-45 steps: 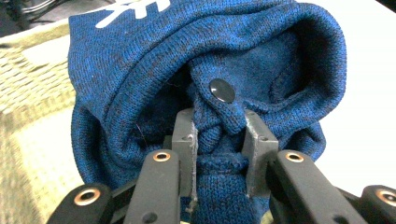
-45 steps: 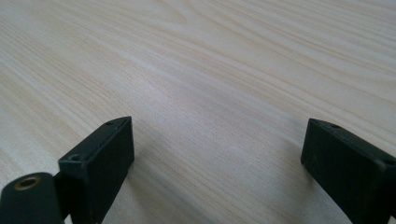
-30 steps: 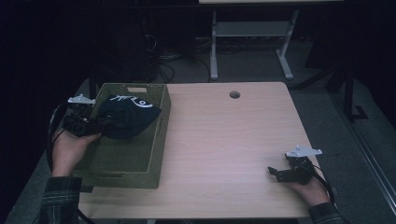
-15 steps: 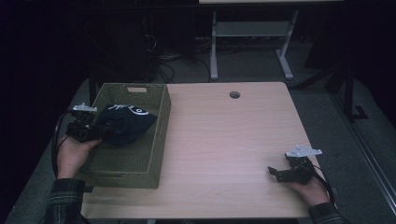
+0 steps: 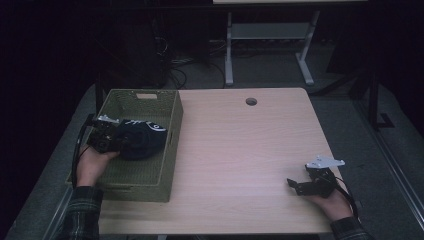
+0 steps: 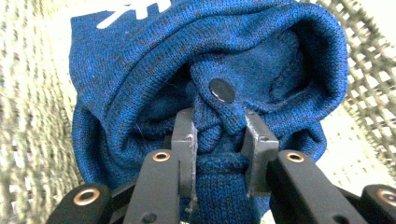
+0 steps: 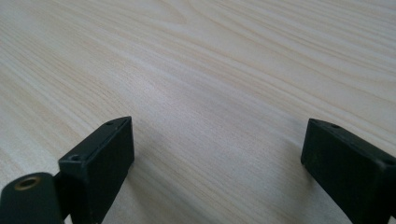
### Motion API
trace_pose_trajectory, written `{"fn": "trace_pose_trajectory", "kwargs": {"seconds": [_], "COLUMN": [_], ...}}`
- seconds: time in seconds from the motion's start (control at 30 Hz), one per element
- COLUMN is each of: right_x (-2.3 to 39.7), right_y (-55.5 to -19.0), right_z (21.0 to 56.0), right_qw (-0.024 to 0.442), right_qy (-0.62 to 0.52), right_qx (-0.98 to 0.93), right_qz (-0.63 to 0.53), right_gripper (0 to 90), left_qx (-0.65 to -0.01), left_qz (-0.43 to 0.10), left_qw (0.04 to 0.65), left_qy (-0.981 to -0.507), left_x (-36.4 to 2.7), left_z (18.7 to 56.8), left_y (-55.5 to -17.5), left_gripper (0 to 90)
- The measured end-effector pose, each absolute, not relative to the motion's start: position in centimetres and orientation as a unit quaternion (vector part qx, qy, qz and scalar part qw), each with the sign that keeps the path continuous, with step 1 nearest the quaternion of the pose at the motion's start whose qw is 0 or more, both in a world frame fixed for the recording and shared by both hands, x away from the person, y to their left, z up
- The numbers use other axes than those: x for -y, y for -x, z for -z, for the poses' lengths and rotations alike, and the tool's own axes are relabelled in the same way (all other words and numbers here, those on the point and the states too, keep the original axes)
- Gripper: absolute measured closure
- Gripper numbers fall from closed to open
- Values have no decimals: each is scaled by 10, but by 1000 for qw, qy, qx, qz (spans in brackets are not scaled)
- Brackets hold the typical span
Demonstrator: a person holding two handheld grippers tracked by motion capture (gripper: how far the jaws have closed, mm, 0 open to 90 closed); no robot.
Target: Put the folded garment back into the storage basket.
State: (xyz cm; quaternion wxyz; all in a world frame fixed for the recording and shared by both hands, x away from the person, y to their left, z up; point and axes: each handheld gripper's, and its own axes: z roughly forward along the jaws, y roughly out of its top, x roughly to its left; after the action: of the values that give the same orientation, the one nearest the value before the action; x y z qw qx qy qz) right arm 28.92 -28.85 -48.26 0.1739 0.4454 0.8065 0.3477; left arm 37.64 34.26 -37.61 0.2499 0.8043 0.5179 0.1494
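While the left gripper clamps it, a blue knit garment sits inside the green basket.

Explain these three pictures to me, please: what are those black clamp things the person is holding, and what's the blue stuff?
A person sits at a wooden table with a two-jaw clamp tool in each hand; there is no robot arm. The wide picture comes from a camera above the table. The other two come from small cameras riding on each tool, looking along its jaws. The left hand-held gripper is shut on a blue knitted garment with white lettering and a dark snap button, held inside a green woven basket on the table's left side. The right hand-held gripper is open, with nothing between its jaws, low over bare wood near the table's right edge.
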Motion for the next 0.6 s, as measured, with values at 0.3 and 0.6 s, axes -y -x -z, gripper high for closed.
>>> {"fn": "trace_pose_trajectory", "kwargs": {"seconds": [0.3, 0.6], "right_x": [288, 288], "right_y": [-289, -289], "right_z": [483, 483], "right_qw": [174, 174], "right_qy": [-446, -445], "right_qx": [-807, -807], "right_qz": [-348, -348], "right_gripper": [90, 90], "left_qx": [-519, -522], "left_qz": [-130, -130], "left_qw": [231, 240], "left_qy": [-813, -808], "left_x": [-344, -347], "left_z": [390, 388], "left_y": [-381, -379], "left_gripper": [677, 447]}}
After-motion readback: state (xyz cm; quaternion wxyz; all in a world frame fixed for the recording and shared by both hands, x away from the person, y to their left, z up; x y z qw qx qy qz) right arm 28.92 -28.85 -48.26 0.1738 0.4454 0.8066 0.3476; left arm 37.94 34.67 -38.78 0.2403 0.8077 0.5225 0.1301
